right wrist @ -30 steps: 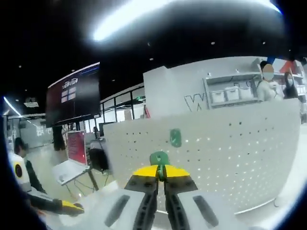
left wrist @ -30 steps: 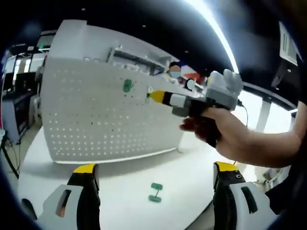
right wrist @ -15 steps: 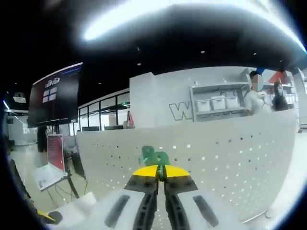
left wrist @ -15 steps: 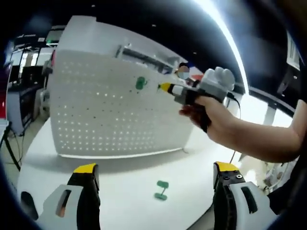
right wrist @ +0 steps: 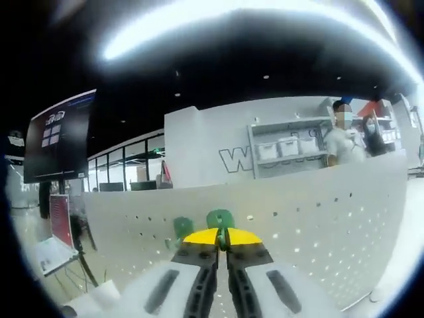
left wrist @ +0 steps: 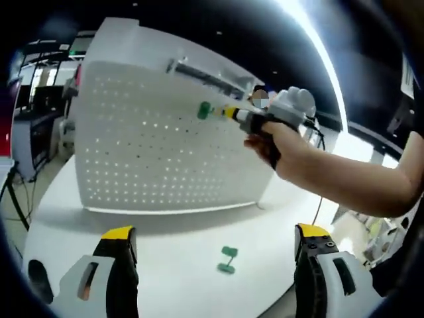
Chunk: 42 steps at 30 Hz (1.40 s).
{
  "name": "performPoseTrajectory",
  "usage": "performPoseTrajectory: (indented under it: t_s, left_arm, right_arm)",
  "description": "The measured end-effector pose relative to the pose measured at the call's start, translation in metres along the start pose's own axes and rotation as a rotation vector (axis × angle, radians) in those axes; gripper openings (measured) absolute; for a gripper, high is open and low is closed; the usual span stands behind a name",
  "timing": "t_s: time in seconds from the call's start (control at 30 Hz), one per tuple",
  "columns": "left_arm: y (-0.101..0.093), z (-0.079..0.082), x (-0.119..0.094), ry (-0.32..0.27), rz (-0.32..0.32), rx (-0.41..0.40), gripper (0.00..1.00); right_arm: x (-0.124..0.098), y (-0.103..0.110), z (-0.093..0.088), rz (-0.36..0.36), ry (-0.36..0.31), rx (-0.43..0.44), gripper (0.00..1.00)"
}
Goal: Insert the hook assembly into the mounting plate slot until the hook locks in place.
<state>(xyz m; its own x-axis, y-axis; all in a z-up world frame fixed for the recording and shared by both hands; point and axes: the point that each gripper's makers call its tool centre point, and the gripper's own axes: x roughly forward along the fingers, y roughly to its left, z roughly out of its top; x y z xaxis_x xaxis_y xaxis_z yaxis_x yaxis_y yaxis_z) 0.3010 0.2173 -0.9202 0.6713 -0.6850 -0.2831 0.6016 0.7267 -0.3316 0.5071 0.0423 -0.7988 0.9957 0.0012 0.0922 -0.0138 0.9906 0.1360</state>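
White round worktop (left wrist: 165,252) across the lower half of the left gripper view, its curved edge nearest the camera. Standing upright on it toward the far side, a white perforated mounting plate (left wrist: 159,146), rows of small holes over its whole face; same plate (right wrist: 318,232) close up in the right gripper view, rising past the jaws. Beyond the plate, a white wall with shelving and storage bins (right wrist: 288,149), and people (right wrist: 341,139) standing beside them. A dark screen (right wrist: 59,142) at the left of the right gripper view. Right gripper (left wrist: 228,112) seen in the left gripper view, held by a hand (left wrist: 275,142), yellow tips up against the plate's upper part, beside a green hook (left wrist: 204,110) already sitting on the plate. In the right gripper view, right gripper (right wrist: 222,237) clenched, yellow jaw tips pressed together on a green hook assembly (right wrist: 220,218), which sits right at the plate's face; whether seated in a slot, cannot tell. The hook on the plate (right wrist: 183,227) just to its left. Left gripper (left wrist: 212,265) released, jaws spread wide, hovering over the worktop's near edge. Between those jaws, a second green hook piece (left wrist: 227,260) lying loose on the worktop, well short of the plate's foot.
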Motion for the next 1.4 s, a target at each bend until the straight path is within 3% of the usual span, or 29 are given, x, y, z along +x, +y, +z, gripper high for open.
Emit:
performPoseTrajectory:
  t_s: [0.47,0.63,0.77,0.93,1.13,1.4]
  left_arm:
    - [0.004,0.002,0.005,-0.003,0.002,-0.012,1.00]
    - [0.005,-0.003,0.006,0.010,0.010,-0.004,1.00]
    - [0.004,-0.006,0.006,0.020,0.010,-0.009,1.00]
    - [0.001,-0.005,0.004,0.017,0.012,-0.002,1.00]
    - [-0.003,-0.005,0.001,0.018,0.015,0.006,1.00]
    - [-0.007,-0.005,-0.003,0.026,0.023,0.022,1.00]
  right_arm:
    - [0.009,0.000,-0.009,-0.046,0.005,0.011,0.00]
    - [0.009,-0.001,-0.008,-0.069,0.024,0.065,0.01]
    - [0.009,0.000,-0.009,-0.085,0.041,0.026,0.02]
    - [0.008,-0.003,-0.008,-0.084,0.049,0.051,0.11]
    - [0.001,-0.003,0.006,-0.072,0.019,0.105,0.17]
    - [-0.011,-0.005,0.047,-0.036,-0.062,0.145,0.21]
